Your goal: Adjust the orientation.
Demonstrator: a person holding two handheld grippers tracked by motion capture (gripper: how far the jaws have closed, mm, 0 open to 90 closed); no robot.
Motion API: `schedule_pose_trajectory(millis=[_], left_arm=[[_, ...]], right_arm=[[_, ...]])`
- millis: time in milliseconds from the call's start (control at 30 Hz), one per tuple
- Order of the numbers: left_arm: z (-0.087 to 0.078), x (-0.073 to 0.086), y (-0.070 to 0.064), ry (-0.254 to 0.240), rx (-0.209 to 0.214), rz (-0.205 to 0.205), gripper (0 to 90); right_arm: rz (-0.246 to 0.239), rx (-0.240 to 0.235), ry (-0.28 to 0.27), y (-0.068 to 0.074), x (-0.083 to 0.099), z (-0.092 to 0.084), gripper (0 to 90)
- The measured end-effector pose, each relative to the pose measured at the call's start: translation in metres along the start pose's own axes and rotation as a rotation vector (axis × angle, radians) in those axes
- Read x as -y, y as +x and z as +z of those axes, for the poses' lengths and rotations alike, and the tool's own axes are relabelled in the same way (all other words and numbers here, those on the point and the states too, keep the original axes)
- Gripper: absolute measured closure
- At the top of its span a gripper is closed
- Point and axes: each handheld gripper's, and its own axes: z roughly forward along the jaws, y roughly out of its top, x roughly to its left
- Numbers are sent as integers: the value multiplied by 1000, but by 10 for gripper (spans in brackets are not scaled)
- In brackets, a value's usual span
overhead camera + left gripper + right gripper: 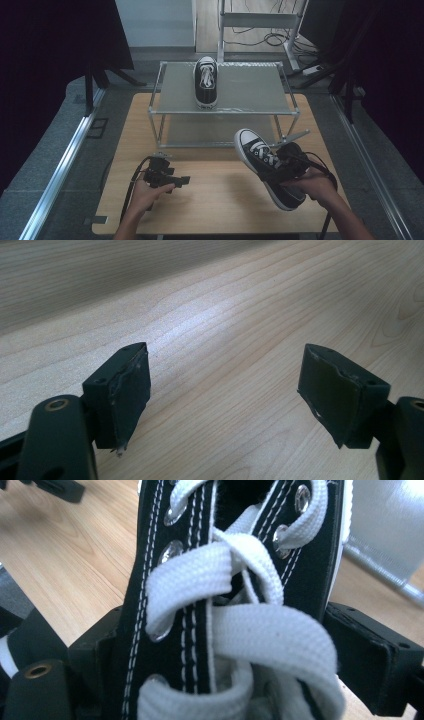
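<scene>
A black sneaker with white laces and toe cap (pixel 265 165) is held off the wooden table (pixel 215 200) at the right, toe tilted up toward the rack. My right gripper (pixel 292 167) is shut on it across the laced middle; up close, its black jaws press both sides of the sneaker (pixel 225 605). A matching sneaker (pixel 206 82) stands on the top shelf of a metal rack (pixel 165 95), toe toward me. My left gripper (pixel 167 176) rests low over the table at the left, open, with bare wood between its pads (pixel 125 395).
The rack has a lower shelf (pixel 200 132) under the top one. Dark curtains flank the table, and a metal frame with cables (pixel 265 22) stands behind the rack. Bare tabletop lies between my two hands.
</scene>
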Motion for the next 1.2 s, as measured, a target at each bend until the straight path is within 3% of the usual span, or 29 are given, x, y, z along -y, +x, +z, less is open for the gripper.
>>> schedule_pose_trajectory(millis=[733,1200], left_arm=[[1,0,2,2,5,-2,213],[0,0,2,0,10,-3,213]], right_arm=[[-25,-3,-48,1,-43,-33,121],[-8,29,-53,-2,-82,-36,121]])
